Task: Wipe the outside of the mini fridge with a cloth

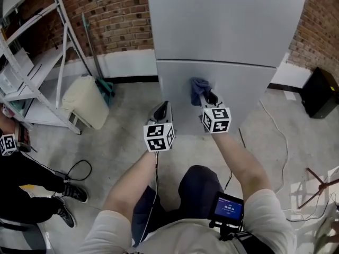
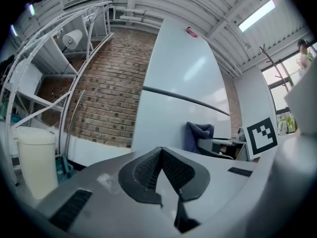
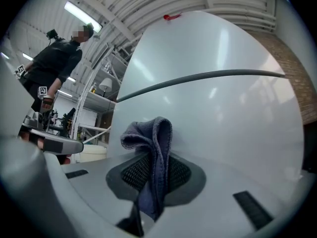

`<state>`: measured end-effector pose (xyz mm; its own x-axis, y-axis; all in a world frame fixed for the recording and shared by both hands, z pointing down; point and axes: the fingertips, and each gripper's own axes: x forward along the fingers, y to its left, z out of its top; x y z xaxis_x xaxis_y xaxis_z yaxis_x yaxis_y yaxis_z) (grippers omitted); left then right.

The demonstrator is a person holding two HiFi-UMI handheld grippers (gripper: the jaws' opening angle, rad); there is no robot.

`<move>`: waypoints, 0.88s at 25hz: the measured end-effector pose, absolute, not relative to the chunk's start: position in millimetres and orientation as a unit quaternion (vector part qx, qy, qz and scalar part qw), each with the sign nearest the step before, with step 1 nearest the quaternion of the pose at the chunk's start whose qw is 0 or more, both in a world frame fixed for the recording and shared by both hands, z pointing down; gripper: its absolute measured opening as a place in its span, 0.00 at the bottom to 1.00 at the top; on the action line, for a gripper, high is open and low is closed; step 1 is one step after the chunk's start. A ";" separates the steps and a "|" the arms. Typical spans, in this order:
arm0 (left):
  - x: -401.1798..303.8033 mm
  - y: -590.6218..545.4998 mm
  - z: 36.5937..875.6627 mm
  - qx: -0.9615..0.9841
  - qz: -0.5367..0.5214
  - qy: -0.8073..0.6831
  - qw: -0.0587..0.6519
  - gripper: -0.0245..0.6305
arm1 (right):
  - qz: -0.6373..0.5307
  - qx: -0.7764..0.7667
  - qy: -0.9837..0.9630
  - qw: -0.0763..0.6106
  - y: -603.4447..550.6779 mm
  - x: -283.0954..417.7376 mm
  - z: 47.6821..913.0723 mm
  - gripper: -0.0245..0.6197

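The grey mini fridge (image 1: 222, 30) stands against the brick wall, with a dark seam between its upper and lower doors. My right gripper (image 1: 208, 97) is shut on a blue-grey cloth (image 1: 198, 87) and holds it against the lower door (image 1: 249, 89). In the right gripper view the cloth (image 3: 154, 167) is folded between the jaws, right at the fridge (image 3: 223, 118) face. My left gripper (image 1: 161, 110) hangs shut and empty just left of the fridge's lower corner. From the left gripper view, the fridge (image 2: 173, 93) and the cloth (image 2: 199, 135) lie ahead.
A cream bin (image 1: 85, 100) and a green dustpan (image 1: 106, 89) stand left of the fridge by a white shelf rack (image 1: 37, 62). A person (image 1: 21, 189) in black sits at the left edge. A black box (image 1: 320, 91) is at the right. Cables (image 1: 275, 136) trail on the floor.
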<state>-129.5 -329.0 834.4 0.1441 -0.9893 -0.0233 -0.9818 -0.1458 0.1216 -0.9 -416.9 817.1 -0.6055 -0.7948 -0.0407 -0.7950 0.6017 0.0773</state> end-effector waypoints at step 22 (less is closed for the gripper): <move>-8.5 -375.0 841.4 0.801 -0.027 -0.596 0.042 0.04 | 0.025 -0.584 0.811 0.011 -471.6 251.9 826.3 0.13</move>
<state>-8.5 -375.0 841.4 0.2881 -0.9576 0.0068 -0.9530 -0.2860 0.0997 251.9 -471.6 826.3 -0.3176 -0.9471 -0.0470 -0.9482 0.3166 0.0266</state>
